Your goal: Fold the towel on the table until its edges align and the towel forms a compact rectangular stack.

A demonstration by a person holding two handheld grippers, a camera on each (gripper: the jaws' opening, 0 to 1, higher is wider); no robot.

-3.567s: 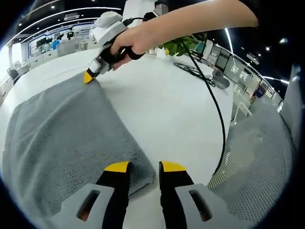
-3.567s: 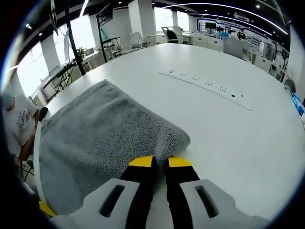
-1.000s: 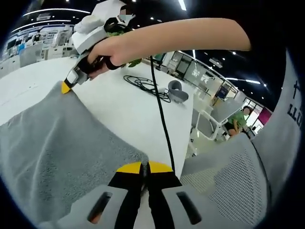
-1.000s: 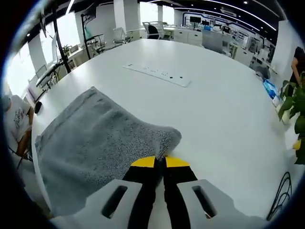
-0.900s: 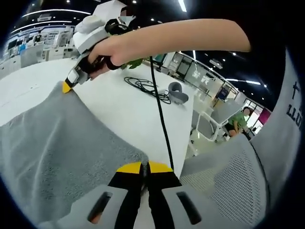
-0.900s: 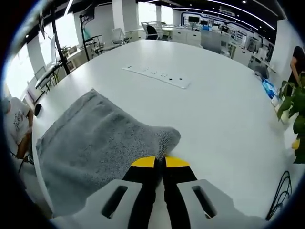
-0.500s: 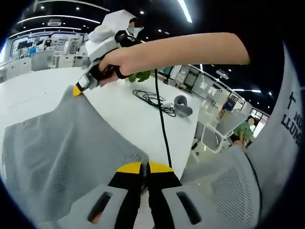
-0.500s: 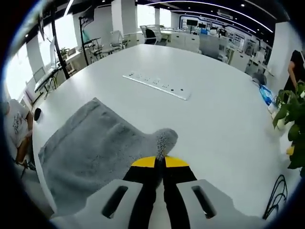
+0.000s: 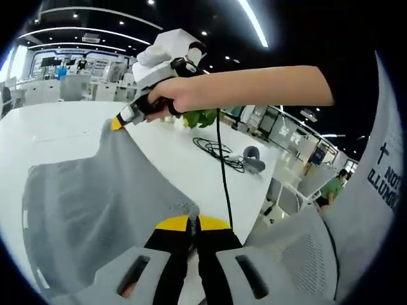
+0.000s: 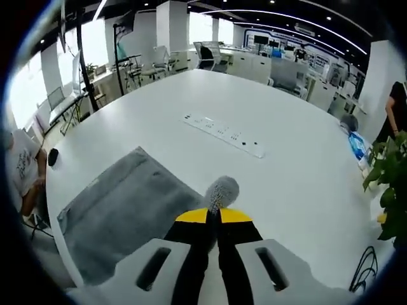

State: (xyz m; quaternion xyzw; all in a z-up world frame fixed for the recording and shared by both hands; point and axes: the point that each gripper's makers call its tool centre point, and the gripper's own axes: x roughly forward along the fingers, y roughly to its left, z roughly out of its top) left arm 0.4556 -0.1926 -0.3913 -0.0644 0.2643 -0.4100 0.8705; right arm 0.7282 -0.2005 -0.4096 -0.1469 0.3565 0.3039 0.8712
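A grey towel point(image 9: 95, 197) hangs lifted by two corners above the round white table point(image 9: 57, 130). My left gripper point(image 9: 193, 223) is shut on its near corner in the left gripper view. There too, my right gripper point(image 9: 118, 122), held by a hand, pinches the far corner. From the right gripper view, my right gripper point(image 10: 212, 216) is shut on a corner that sticks up between the yellow tips, and the towel point(image 10: 121, 219) slopes down to the table point(image 10: 280, 190) at lower left.
A white power strip point(image 10: 224, 135) lies on the table's middle. A black cable point(image 9: 220, 152) trails over the table by a grey round object point(image 9: 253, 164). A green plant point(image 10: 385, 171) stands at the right edge. A mesh chair back point(image 9: 299, 254) is close behind.
Both grippers have risen, lifting the towel's held edge off the table. The towel now hangs steeply and covers less of the table.
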